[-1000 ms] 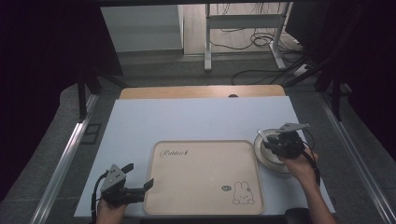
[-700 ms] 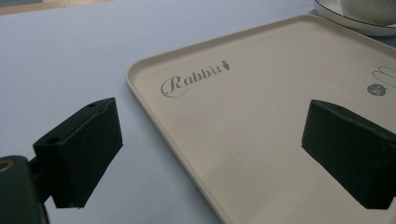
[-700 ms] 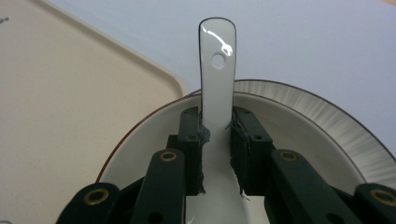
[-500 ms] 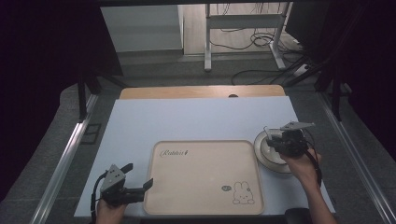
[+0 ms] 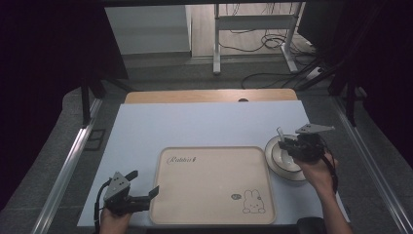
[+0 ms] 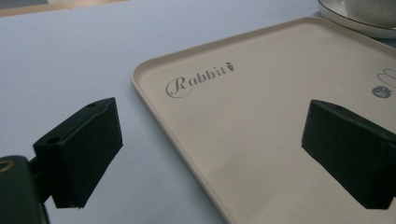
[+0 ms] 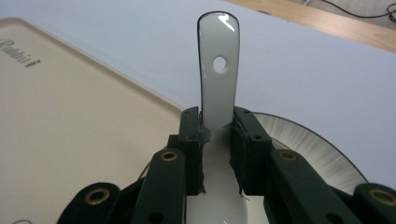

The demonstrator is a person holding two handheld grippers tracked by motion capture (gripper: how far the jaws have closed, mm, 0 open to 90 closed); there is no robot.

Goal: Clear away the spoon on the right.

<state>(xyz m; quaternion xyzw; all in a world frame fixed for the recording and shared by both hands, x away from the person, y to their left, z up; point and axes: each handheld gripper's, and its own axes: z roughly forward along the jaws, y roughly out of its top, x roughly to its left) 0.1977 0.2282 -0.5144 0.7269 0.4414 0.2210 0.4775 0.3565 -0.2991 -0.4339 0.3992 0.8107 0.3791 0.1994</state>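
Over bowl (image 5: 285,158) at tray's (image 5: 212,185) 3 o'clock, my right gripper (image 7: 218,154) clamped on spoon (image 7: 218,79) handle, long axis pointing 12 o'clock. My left gripper (image 5: 146,195) jaws apart, empty, at tray's 8 o'clock, well apart from spoon.

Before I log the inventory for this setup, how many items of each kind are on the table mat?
Tray: 1
Bowl: 1
Saucer under the bowl: 1
Spoon, gripped by the right tongs: 1
Total: 4
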